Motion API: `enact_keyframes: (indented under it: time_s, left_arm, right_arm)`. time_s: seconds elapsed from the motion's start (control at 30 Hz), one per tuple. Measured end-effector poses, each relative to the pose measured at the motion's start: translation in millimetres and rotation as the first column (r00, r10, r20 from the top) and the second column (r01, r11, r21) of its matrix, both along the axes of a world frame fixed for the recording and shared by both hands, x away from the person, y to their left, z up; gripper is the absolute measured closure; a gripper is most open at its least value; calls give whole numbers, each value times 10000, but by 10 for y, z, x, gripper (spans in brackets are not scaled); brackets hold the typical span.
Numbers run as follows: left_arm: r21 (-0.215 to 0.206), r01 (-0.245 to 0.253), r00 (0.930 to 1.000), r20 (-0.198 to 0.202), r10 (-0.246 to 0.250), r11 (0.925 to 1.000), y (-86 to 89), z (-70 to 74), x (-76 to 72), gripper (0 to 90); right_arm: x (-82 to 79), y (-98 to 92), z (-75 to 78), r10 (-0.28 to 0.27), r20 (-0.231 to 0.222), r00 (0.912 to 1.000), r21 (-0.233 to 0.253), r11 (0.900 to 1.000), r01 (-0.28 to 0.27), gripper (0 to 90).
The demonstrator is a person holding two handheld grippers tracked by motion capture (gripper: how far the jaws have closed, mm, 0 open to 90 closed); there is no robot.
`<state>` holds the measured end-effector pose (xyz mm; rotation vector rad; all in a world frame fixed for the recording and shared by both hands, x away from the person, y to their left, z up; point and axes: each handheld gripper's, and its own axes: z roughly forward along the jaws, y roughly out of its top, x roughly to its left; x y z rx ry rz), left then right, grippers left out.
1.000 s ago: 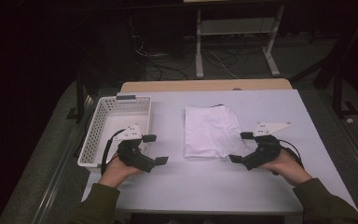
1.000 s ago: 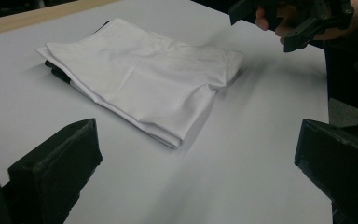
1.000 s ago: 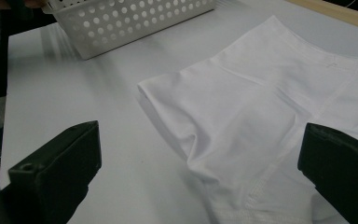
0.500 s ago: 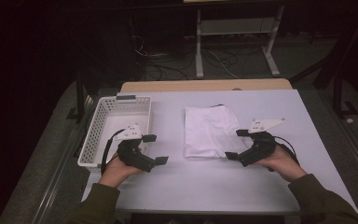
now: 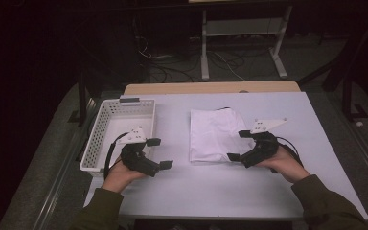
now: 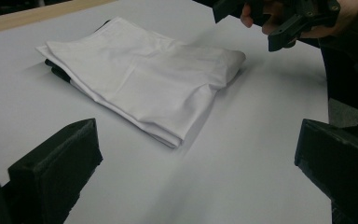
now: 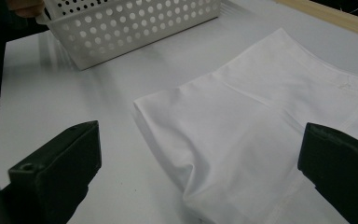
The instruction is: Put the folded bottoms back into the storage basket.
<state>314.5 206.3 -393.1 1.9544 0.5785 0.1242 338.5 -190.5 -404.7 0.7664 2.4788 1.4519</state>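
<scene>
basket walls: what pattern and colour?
White, with rows of round holes; the basket shows it best in the right gripper view.

The folded garment (image 5: 214,136) is white cloth — smooth, thin, faintly sheened, with soft creases and stitched seams. The basket (image 5: 106,125) looks like white plastic, its walls perforated. The table (image 5: 230,187) top is matt and smooth, edged in pale wood. Both grippers' jaws are matt black plastic — slightly grainy.

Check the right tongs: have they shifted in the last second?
Yes. The right tongs have slid left toward the folded white cloth; their open tips now overlap its right edge, no longer short of it.
</scene>
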Motion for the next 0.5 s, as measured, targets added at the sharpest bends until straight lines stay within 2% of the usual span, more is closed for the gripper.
enact_keyframes:
  time_s: [0.5]
  left_arm:
    - [-33, -14, 10000, -19, 14, 10000, 0, -1, 0, 0]
  right_arm:
    - [126, 134, 16, 172, 27, 9998, 11, 9999, -172, 0]
